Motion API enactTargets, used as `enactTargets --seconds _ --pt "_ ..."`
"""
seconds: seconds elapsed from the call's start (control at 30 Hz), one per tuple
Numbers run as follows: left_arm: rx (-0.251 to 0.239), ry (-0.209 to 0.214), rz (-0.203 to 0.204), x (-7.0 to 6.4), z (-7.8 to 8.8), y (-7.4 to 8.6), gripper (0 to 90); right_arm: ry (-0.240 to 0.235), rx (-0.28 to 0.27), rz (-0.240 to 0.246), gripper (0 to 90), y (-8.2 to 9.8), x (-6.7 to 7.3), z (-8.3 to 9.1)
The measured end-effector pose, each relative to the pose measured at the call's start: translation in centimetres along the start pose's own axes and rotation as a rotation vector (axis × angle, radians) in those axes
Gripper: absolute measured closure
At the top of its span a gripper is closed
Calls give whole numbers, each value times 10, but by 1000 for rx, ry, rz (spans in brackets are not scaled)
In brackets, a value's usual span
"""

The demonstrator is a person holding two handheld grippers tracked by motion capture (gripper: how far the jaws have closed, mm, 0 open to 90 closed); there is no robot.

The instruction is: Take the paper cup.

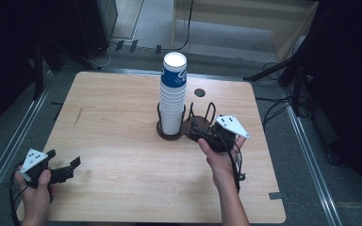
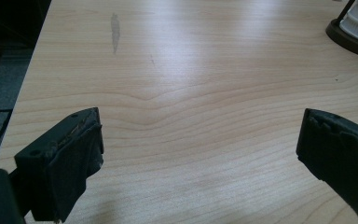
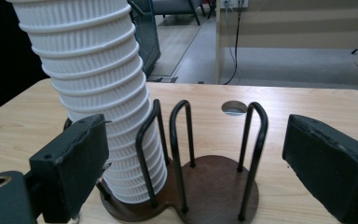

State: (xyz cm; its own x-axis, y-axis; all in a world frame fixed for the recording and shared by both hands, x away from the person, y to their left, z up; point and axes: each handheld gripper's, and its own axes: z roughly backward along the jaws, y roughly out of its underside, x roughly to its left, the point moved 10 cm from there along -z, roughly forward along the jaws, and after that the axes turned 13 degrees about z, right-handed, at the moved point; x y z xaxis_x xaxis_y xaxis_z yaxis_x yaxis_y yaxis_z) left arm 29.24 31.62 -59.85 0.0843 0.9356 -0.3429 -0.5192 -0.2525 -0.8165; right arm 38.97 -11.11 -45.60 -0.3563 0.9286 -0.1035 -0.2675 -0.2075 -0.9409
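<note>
A tall stack of cups (image 1: pixel 173 96) is standing upright in the left ring of a dark double cup holder (image 1: pixel 181 129), near the middle of the wooden table (image 1: pixel 122 155) and slightly toward its far side. The cups are white and ribbed, and the top one is wearing a blue band. The right ring of the holder (image 3: pixel 214 182) is sitting bare, with thin black wire loops rising around its brown base.

The right gripper (image 1: pixel 199 134) is hovering just beside the near right edge of the holder, pointing toward it. In the right gripper view its jaws are standing wide apart, released, with the bare ring framed between them and the stack (image 3: pixel 98 93) leaning off to the left; the pads are pressing on nothing.

The left gripper (image 1: pixel 70 162) is resting in the person's hand at the near left corner of the table, well apart from the holder. In the left gripper view its jaws are also spread wide and released, with bare wood (image 2: pixel 191 116) between them and the edge of the holder's base (image 2: pixel 349 39) showing at the far right.

A round hole (image 1: pixel 199 92) is sitting in the tabletop just beyond the holder.
</note>
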Motion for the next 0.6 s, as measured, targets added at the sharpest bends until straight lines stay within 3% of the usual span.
enactTargets --seconds 0.6 --pt "4 11 1 0 0 0 14 -36 -38 -1 33 -37 25 -15"
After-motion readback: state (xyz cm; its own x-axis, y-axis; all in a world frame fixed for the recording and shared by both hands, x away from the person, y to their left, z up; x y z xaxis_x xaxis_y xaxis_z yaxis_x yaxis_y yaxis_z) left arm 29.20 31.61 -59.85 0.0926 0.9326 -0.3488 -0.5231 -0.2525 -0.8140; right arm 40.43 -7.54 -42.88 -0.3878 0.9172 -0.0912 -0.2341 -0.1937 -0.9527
